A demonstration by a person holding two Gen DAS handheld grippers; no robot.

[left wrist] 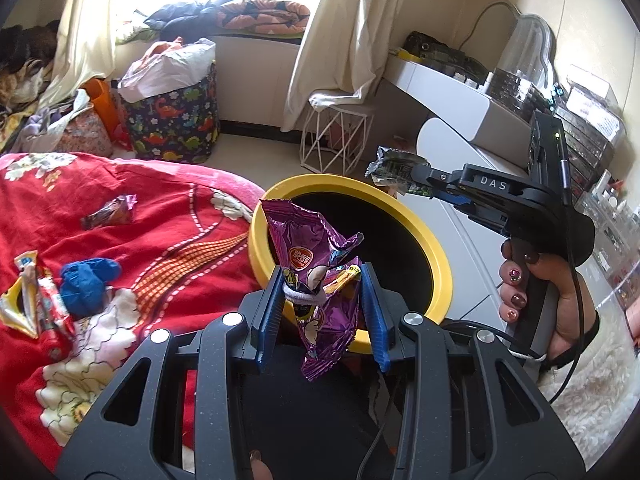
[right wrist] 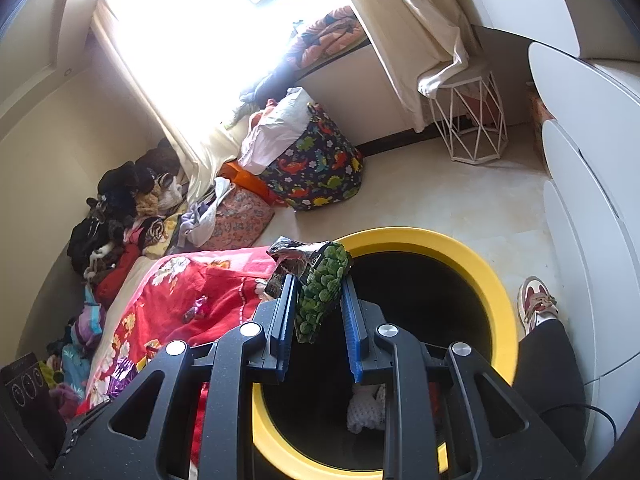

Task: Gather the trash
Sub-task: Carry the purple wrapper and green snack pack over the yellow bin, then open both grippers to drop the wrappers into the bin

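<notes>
Both grippers loaded, both near the round yellow-rimmed bin with black interior (left wrist: 434,256), which stands on the floor against the red floral quilt (left wrist: 132,216).

Left gripper (left wrist: 322,280): jaws narrow, pinching a crumpled purple foil snack wrapper (left wrist: 316,264) upright, a white hair tie looped on it. Wrapper sits over the near rim, presumably to drop clear of the bedding.

Right gripper (right wrist: 318,286): jaws narrow, clamped on a green-and-black printed snack bag (right wrist: 320,288), held at the bin's rim; the left view shows it just beyond the far edge, not yet over the opening.

Still on the quilt: a small purple wrapper (left wrist: 110,214), a blue crumpled wad (left wrist: 86,282), a yellow-red packet (left wrist: 28,296). Task looks partway done.
</notes>
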